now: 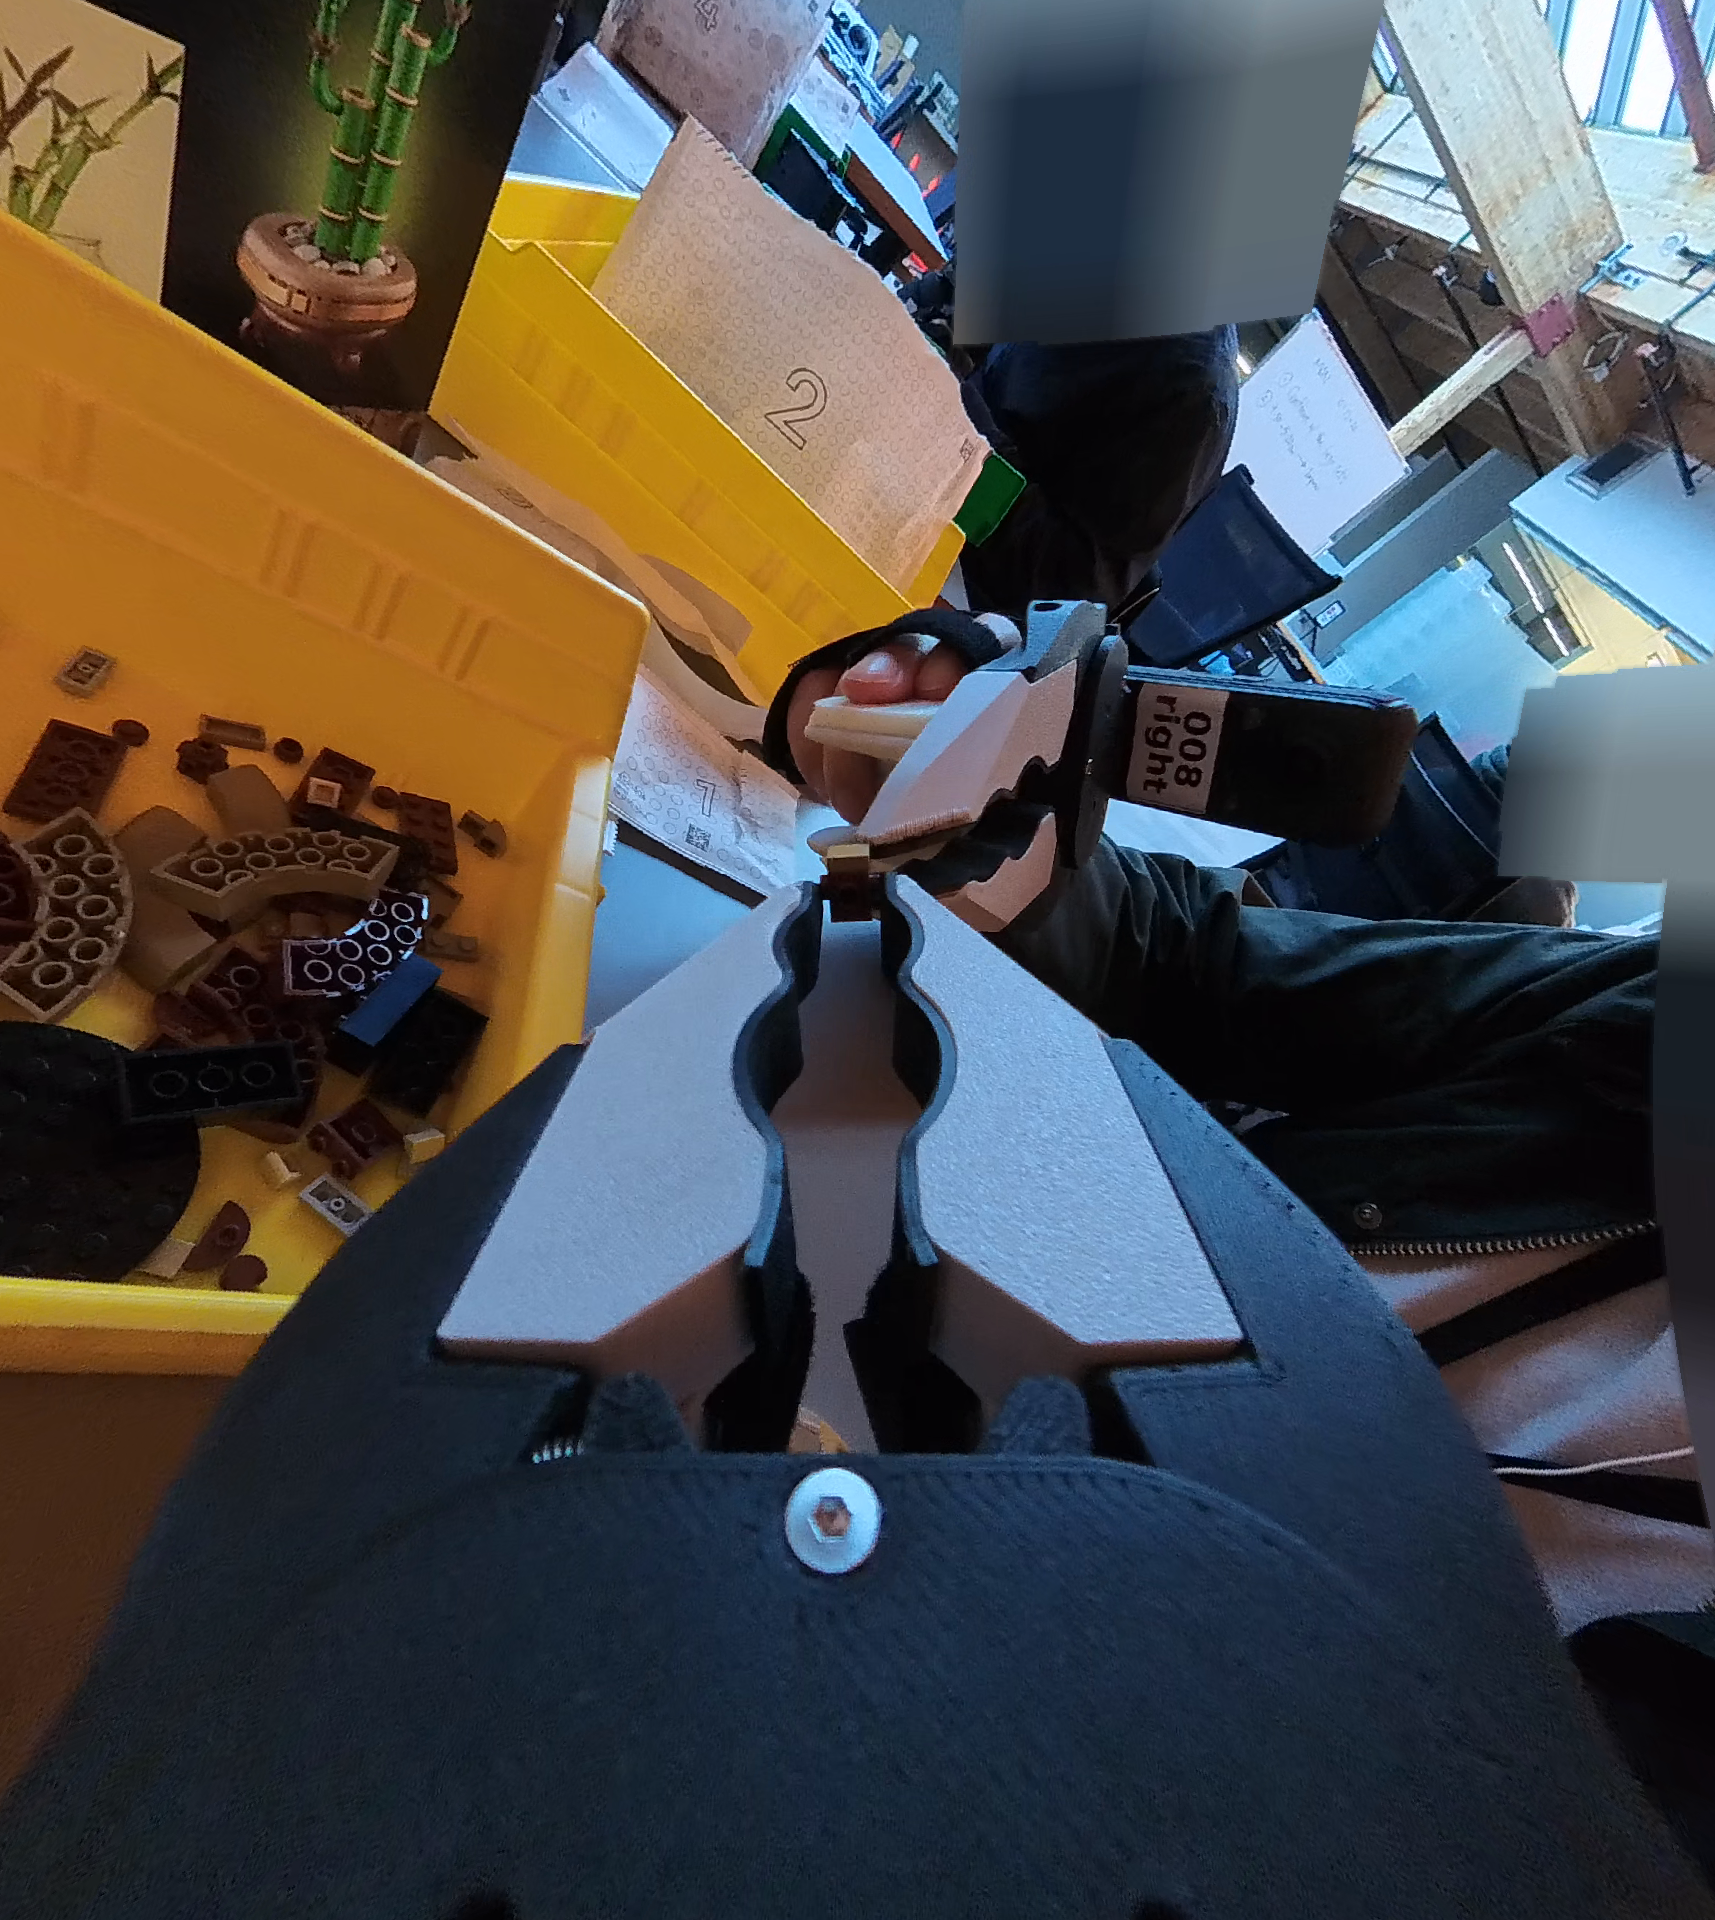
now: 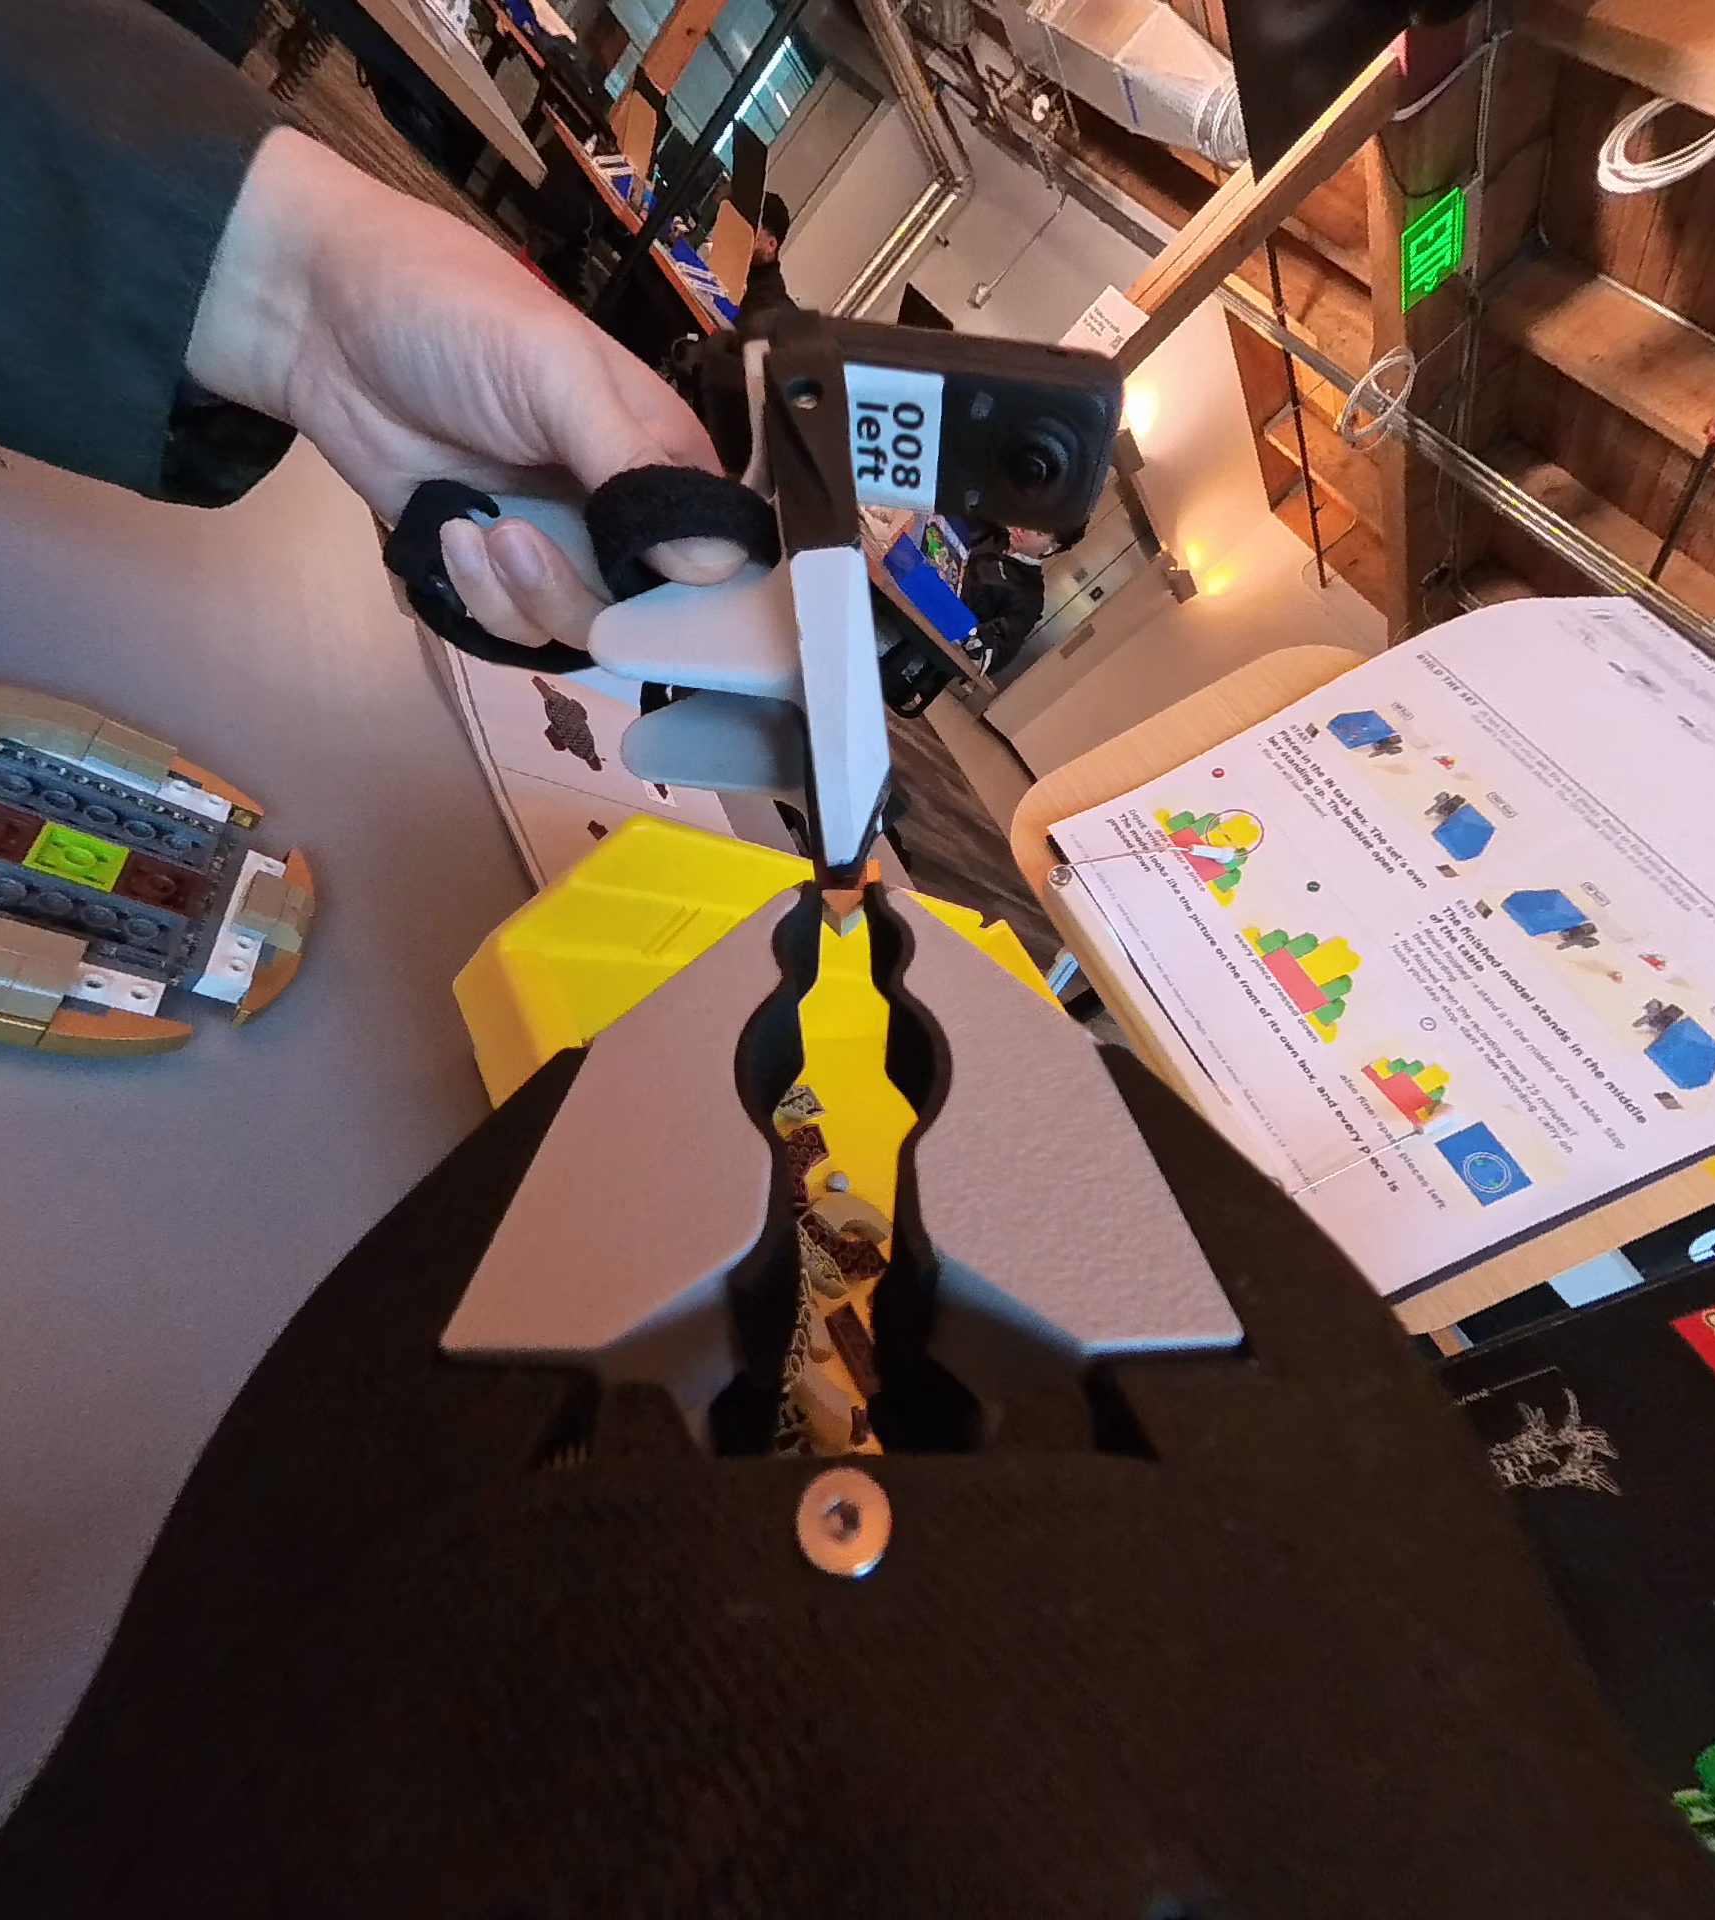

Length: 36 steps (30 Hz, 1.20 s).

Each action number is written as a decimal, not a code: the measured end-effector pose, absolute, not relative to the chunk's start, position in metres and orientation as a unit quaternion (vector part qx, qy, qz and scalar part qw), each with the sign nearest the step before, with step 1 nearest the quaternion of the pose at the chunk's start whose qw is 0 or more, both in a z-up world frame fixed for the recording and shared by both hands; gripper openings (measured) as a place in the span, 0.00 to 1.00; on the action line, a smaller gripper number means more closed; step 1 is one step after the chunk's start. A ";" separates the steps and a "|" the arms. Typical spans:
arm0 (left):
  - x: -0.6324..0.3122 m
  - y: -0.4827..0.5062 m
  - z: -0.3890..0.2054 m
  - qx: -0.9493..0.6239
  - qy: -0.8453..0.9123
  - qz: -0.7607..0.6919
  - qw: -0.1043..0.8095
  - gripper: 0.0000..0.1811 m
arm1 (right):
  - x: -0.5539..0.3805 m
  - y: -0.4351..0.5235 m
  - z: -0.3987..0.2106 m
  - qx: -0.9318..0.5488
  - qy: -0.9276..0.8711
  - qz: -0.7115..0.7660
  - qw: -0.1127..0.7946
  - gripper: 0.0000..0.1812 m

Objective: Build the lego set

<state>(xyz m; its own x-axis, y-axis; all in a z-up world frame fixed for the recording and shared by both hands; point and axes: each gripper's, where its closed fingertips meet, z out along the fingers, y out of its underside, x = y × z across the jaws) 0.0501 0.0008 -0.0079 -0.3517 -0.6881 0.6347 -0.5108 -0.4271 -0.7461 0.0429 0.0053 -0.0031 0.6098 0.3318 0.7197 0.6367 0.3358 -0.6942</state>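
Observation:
In the left wrist view my left gripper [image 1: 851, 891] is shut on a small dark brown piece [image 1: 851, 912] at its tips. My right gripper [image 1: 858, 847] comes in from the right and holds a small tan piece [image 1: 847, 856] against the top of the brown one. In the right wrist view my right gripper [image 2: 840, 906] is shut on the tan piece [image 2: 838, 923], and the left gripper [image 2: 848, 860] points down onto it from above. Both are held in the air over the yellow bin [image 2: 645, 914]. A partly built flat model [image 2: 74, 873] lies on the table at the left.
The yellow bin [image 1: 240, 582] holds several loose brown, tan and black pieces [image 1: 209, 935]. Numbered paper bags [image 1: 791, 353] and the set's box [image 1: 333, 187] stand behind it. An instruction sheet [image 2: 1455, 883] sits on a stand at the right, above a black box [image 2: 1663, 1455]. The grippers are tip to tip, or close to it. Left tips and right tips are each some 20 cm from the partly built flat model [image 2: 74, 873].

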 end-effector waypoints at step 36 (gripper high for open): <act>0.025 0.000 0.037 -0.449 0.587 -0.648 0.182 0.05 | 0.044 -0.006 0.025 -0.607 -0.304 0.211 0.703 0.05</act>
<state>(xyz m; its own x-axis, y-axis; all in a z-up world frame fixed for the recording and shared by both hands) 0.0255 -0.0004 0.0372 -0.5300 -0.7639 0.3681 -0.2910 -0.2439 -0.9251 0.0441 -0.0057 0.0250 0.7262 0.6660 0.1707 0.0719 0.1734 -0.9822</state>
